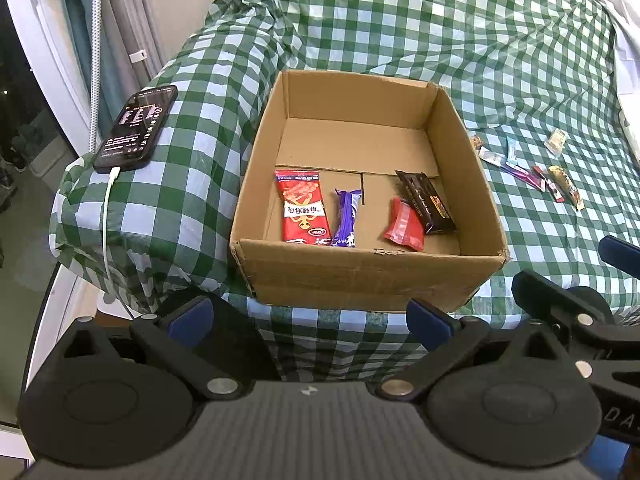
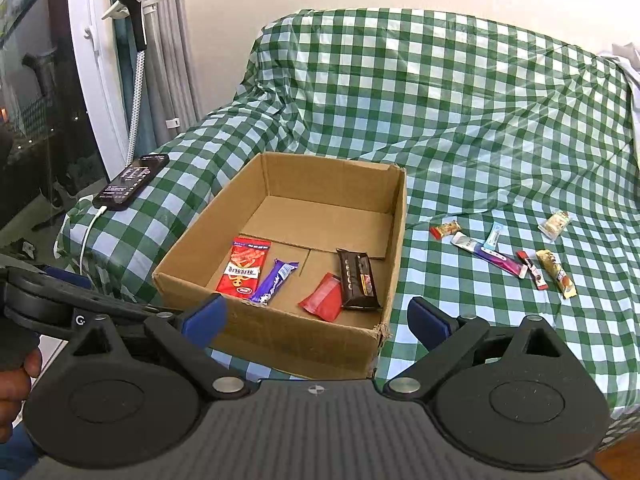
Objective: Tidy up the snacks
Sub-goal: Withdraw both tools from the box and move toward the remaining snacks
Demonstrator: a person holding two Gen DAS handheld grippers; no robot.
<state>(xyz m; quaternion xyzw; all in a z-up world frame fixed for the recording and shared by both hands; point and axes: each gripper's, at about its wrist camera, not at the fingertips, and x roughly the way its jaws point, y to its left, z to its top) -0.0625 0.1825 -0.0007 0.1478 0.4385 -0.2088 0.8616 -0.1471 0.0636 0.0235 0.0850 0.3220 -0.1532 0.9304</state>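
Note:
An open cardboard box (image 1: 360, 276) (image 2: 280, 348) sits on a green checked cloth. Inside lie a red snack bag (image 1: 302, 206) (image 2: 244, 266), a purple bar (image 1: 347, 218) (image 2: 275, 282), a small red packet (image 1: 405, 225) (image 2: 323, 298) and a dark chocolate bar (image 1: 426, 202) (image 2: 357, 278). Several loose snacks (image 1: 532, 170) (image 2: 504, 256) lie on the cloth to the box's right. My left gripper (image 1: 310, 316) is open, empty, in front of the box's near wall. My right gripper (image 2: 316, 318) is open and empty over the box's near right corner.
A black phone (image 1: 136, 128) (image 2: 132, 182) on a white charging cable rests on the covered armrest left of the box. A garment steamer (image 2: 134, 12) hangs by the curtains at the left. A hand (image 2: 14, 384) shows at the lower left.

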